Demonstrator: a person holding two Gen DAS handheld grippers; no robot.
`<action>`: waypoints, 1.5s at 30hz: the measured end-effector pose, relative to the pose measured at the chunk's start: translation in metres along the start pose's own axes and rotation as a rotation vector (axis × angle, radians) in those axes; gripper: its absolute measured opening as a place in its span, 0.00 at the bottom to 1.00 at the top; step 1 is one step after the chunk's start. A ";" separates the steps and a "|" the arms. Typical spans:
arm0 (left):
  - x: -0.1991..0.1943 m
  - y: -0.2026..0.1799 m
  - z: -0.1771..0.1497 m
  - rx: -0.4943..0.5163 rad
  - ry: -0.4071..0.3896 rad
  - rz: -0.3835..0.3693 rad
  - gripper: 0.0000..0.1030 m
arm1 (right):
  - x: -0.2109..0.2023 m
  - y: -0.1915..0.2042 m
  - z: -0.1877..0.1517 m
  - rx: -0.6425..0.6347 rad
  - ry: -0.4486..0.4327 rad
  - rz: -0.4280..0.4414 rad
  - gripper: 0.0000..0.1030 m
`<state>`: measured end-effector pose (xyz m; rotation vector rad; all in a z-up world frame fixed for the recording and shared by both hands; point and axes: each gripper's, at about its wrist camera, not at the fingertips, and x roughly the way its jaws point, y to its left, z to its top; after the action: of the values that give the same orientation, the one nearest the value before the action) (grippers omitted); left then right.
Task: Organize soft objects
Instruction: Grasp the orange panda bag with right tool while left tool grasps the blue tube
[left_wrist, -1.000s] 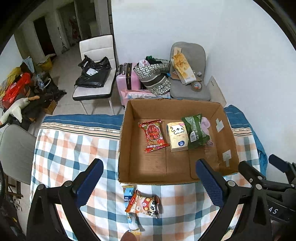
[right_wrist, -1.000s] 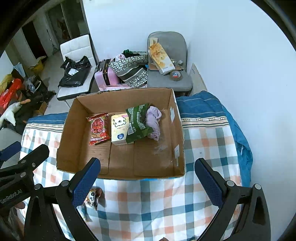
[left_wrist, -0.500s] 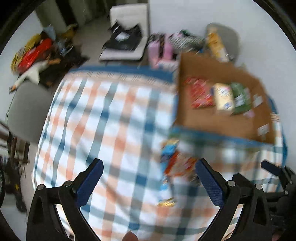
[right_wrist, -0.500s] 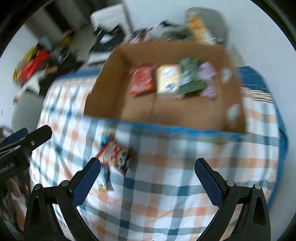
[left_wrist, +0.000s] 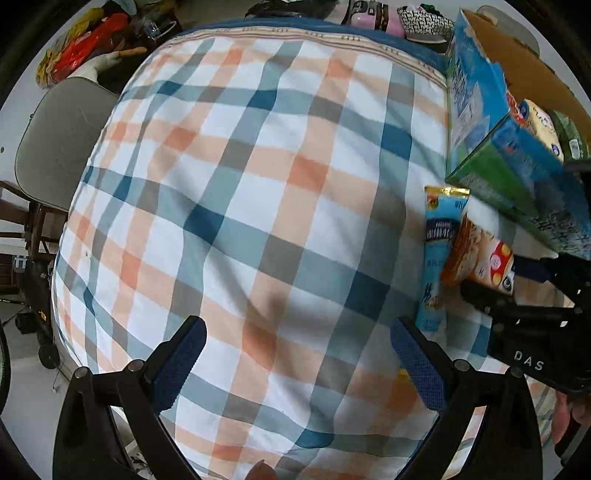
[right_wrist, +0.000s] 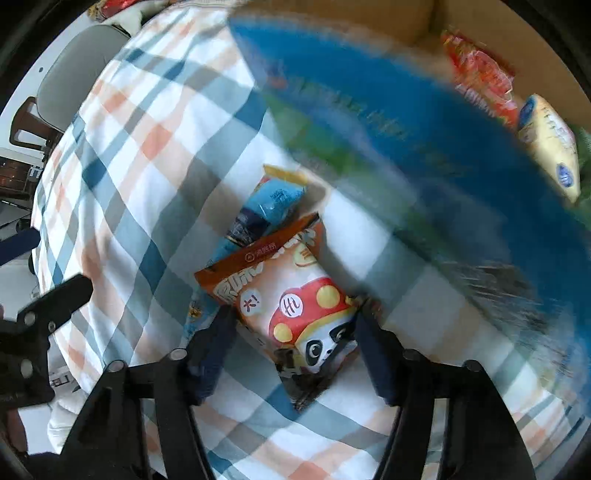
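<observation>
Checked cloth (left_wrist: 240, 206) in blue, orange and white across the whole table, a grey chair (left_wrist: 55, 147) off its left edge, clutter of bags on the floor beyond. Cardboard box (left_wrist: 517, 55) with blue and green printed sides at the far right of the cloth, snack packs inside: a red pack (right_wrist: 480, 74), a pale yellow pack (right_wrist: 550, 144), something green at the edge, too cut off to name.

Just in front of the box, two packs on the cloth: a long blue pack (right_wrist: 266, 206) lying flat, and an orange panda snack bag (right_wrist: 295, 295) overlapping its near end.

Right gripper (right_wrist: 295, 347) pointing down over the panda bag, jaws closing, one dark blue finger at each side of the bag's lower half; pads right at its edges, contact too blurred to confirm. Much of this view smeared by motion.

Left gripper (left_wrist: 299, 362) also pointing down, well to the left of the packs, jaws wide apart over bare cloth, nothing between them. From the left wrist, the right gripper's black frame at the right edge, over the panda bag (left_wrist: 480, 258), beside the blue pack (left_wrist: 436, 251).
</observation>
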<state>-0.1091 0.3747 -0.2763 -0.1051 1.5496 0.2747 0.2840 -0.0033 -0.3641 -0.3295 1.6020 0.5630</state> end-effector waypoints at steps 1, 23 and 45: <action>0.002 -0.002 0.000 0.003 0.001 0.000 0.99 | -0.001 0.000 -0.002 0.013 -0.003 0.001 0.59; 0.059 -0.122 0.030 0.258 0.104 -0.054 0.57 | -0.018 -0.139 -0.159 0.742 -0.013 0.014 0.53; 0.058 -0.109 -0.035 0.255 0.124 -0.089 0.20 | 0.001 -0.122 -0.126 0.601 0.140 0.107 0.58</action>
<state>-0.1170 0.2670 -0.3468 0.0090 1.6856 -0.0011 0.2419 -0.1731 -0.3807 0.1714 1.8469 0.1188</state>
